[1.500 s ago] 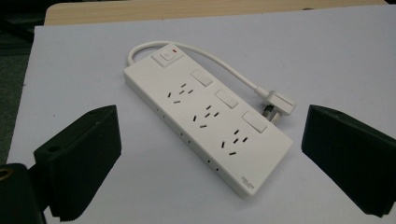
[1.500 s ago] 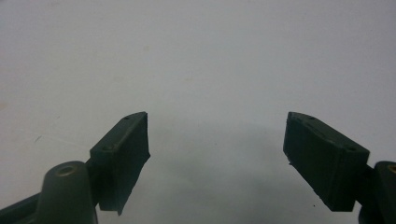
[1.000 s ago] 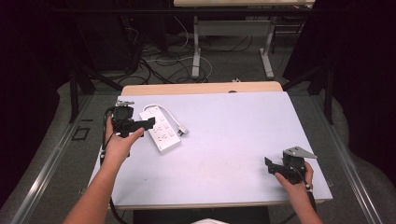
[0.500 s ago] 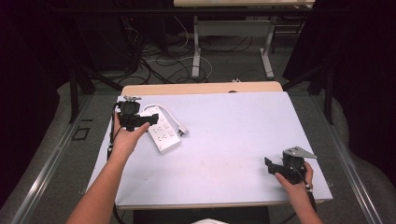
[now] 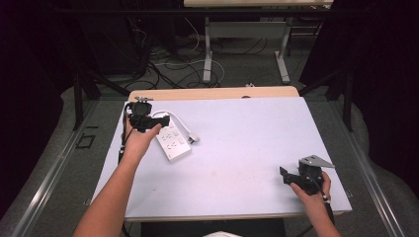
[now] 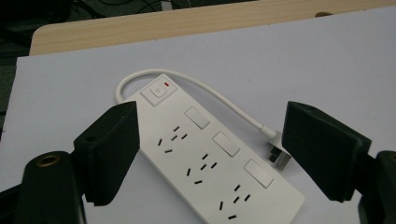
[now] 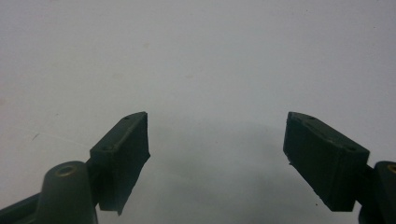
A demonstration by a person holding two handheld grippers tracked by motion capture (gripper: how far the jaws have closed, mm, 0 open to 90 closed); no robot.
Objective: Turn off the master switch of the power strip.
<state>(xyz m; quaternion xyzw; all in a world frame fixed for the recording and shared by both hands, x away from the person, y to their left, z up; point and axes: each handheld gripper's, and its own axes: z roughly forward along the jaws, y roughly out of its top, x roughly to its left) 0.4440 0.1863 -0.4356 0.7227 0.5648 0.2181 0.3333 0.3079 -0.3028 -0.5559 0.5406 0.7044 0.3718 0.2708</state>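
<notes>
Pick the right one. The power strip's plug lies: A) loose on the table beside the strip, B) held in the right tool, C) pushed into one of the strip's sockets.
A: the plug lies loose on the table beside the power strip.

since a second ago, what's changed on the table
The left gripper has slid toward the table's far edge along the white power strip, and its jaws have just been closing a little; they stand open above the strip, not gripping it. The strip, its plug and the right gripper stayed put.
</notes>
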